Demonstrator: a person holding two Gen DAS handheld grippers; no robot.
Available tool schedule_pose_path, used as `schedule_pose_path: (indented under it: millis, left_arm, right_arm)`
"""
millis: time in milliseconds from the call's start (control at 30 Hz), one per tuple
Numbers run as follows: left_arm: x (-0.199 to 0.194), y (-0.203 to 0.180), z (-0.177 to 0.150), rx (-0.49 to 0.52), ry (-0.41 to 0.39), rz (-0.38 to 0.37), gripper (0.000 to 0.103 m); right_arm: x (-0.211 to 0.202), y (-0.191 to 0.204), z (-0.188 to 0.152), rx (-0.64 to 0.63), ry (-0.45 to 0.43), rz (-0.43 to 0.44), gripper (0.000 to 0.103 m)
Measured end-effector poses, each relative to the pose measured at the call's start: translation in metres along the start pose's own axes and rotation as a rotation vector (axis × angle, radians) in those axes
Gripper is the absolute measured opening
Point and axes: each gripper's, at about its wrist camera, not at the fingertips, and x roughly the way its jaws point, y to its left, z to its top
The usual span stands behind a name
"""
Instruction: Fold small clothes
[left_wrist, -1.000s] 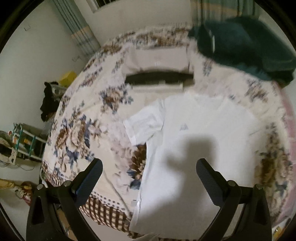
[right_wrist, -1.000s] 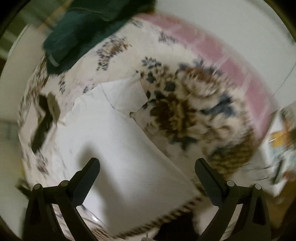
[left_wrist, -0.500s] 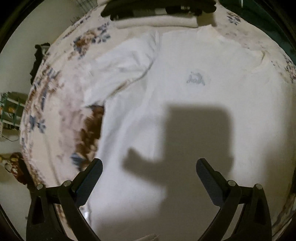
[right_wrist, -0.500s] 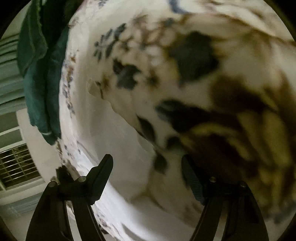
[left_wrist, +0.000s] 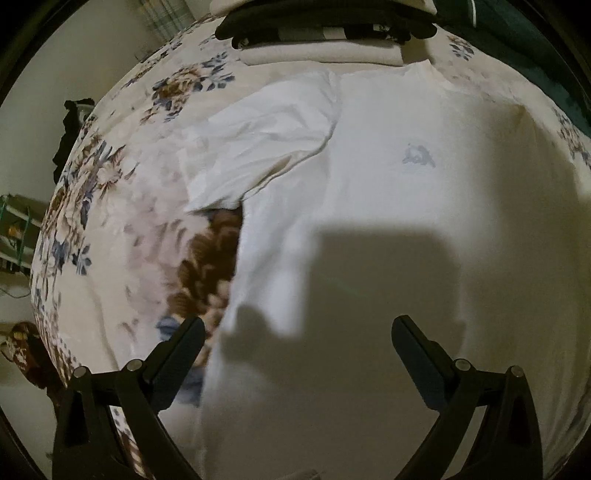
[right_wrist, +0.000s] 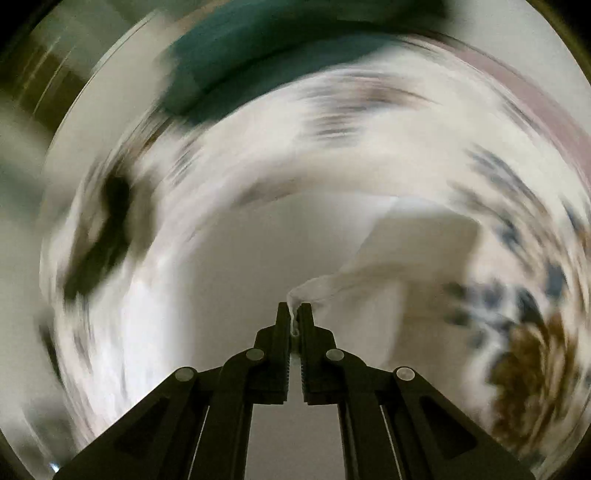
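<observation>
T-shirt (left_wrist: 388, 229) flat, right tongs (right_wrist: 294, 314) pinching fabric

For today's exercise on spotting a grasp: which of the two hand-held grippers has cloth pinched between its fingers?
The right hand-held gripper: its jaws are shut on a pinch of the white T-shirt. The left hand-held gripper is wide open above it, holding nothing.
</observation>
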Motion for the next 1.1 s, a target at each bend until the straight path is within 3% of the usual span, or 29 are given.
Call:
schedule_pose_path:
  millis: [33, 100, 200, 267, 300, 433, 567, 667, 733, 767, 833, 900, 1000, 1100]
  left_arm:
    - [0.001, 0.005, -0.001, 0.001, 0.005, -0.003, 0.103]
    - [0.003, 0.014, -0.004, 0.001, 0.015, -0.009, 0.103]
    - [0.004, 0.027, -0.006, -0.004, 0.015, -0.017, 0.103]
    - [0.007, 0.037, -0.006, -0.014, 0.014, -0.019, 0.103]
    - [0.007, 0.040, -0.007, -0.020, 0.015, -0.019, 0.103]
    - [0.017, 0.062, -0.005, -0.056, 0.021, -0.006, 0.103]
    - [0.026, 0.081, -0.002, -0.095, 0.029, 0.027, 0.103]
    - [0.031, 0.088, -0.002, -0.106, 0.042, 0.044, 0.103]
    - [0.033, 0.090, -0.003, -0.108, 0.052, 0.051, 0.103]
    - [0.034, 0.092, -0.003, -0.109, 0.057, 0.050, 0.103]
    - [0.031, 0.092, -0.003, -0.107, 0.056, 0.046, 0.103]
    - [0.027, 0.093, -0.004, -0.107, 0.049, 0.035, 0.103]
    - [0.026, 0.092, -0.003, -0.113, 0.055, 0.020, 0.103]
    - [0.028, 0.093, -0.003, -0.122, 0.059, 0.019, 0.103]
  right_arm:
    - [0.015, 0.031, -0.002, -0.092, 0.096, 0.015, 0.005]
    - [0.030, 0.061, -0.014, -0.164, 0.205, 0.067, 0.005]
    - [0.019, 0.053, -0.019, -0.065, 0.200, 0.092, 0.018]
    - [0.004, 0.021, -0.018, 0.095, 0.136, 0.079, 0.044]
    - [-0.005, 0.010, -0.022, 0.133, 0.115, 0.064, 0.048]
    - [0.013, -0.013, -0.011, 0.251, 0.123, 0.042, 0.051]
    - [0.051, -0.013, 0.003, 0.346, 0.126, 0.098, 0.051]
    - [0.099, 0.015, 0.012, 0.388, 0.233, 0.257, 0.051]
    - [0.123, 0.043, 0.010, 0.414, 0.351, 0.461, 0.051]
    - [0.128, 0.058, 0.007, 0.463, 0.402, 0.635, 0.051]
    - [0.111, 0.061, 0.010, 0.495, 0.353, 0.746, 0.051]
    - [0.085, 0.042, 0.012, 0.493, 0.268, 0.659, 0.051]
    - [0.055, 0.011, 0.001, 0.433, 0.190, 0.380, 0.052]
    - [0.060, -0.006, -0.024, 0.400, 0.253, 0.237, 0.052]
